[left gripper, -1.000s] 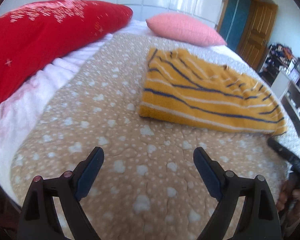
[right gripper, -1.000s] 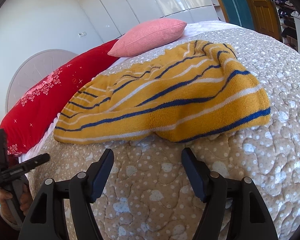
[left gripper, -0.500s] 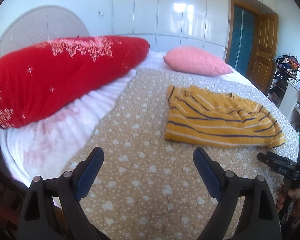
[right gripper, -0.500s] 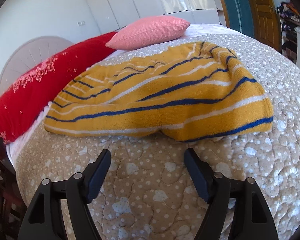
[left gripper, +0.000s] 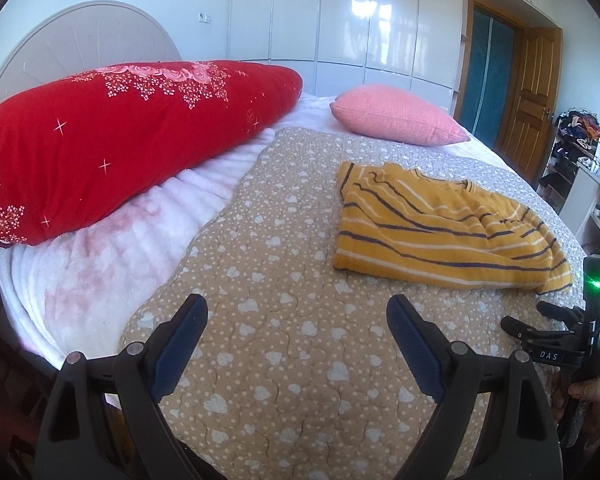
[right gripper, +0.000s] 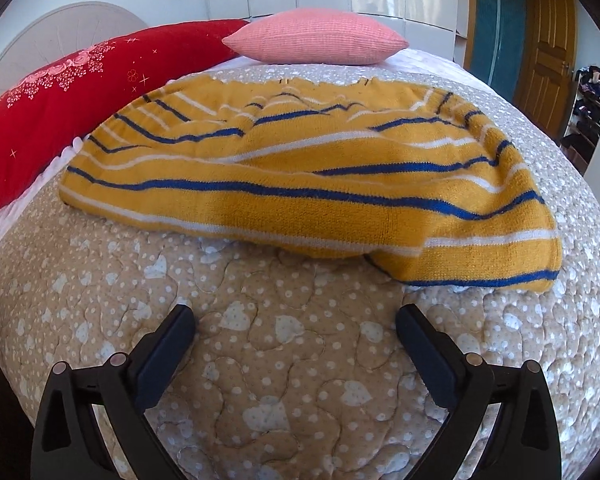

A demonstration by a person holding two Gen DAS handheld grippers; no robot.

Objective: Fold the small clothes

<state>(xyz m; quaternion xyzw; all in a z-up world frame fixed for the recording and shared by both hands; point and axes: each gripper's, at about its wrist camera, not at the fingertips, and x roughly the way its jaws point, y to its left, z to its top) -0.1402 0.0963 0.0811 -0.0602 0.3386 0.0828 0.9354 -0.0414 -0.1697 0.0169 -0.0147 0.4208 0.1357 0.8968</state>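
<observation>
A small yellow knit sweater with blue and white stripes (left gripper: 440, 232) lies folded on the beige heart-patterned quilt (left gripper: 284, 264). In the right wrist view the sweater (right gripper: 312, 188) fills the middle, just beyond the fingertips. My left gripper (left gripper: 297, 320) is open and empty, held back over the quilt's near left part, well short of the sweater. My right gripper (right gripper: 296, 328) is open and empty, a short way in front of the sweater's near edge. The right gripper also shows in the left wrist view (left gripper: 540, 324), at the far right.
A long red flowered pillow (left gripper: 112, 140) lies along the left on a white-pink fleece blanket (left gripper: 112, 256). A pink cushion (left gripper: 396, 120) sits at the head. White wardrobes, a wooden door (left gripper: 536, 92) and cluttered shelves (left gripper: 588, 168) stand at the right.
Both grippers have drawn back from the sweater and risen, the left one much farther, so more of the room shows. Both stay open. The sweater has not moved.
</observation>
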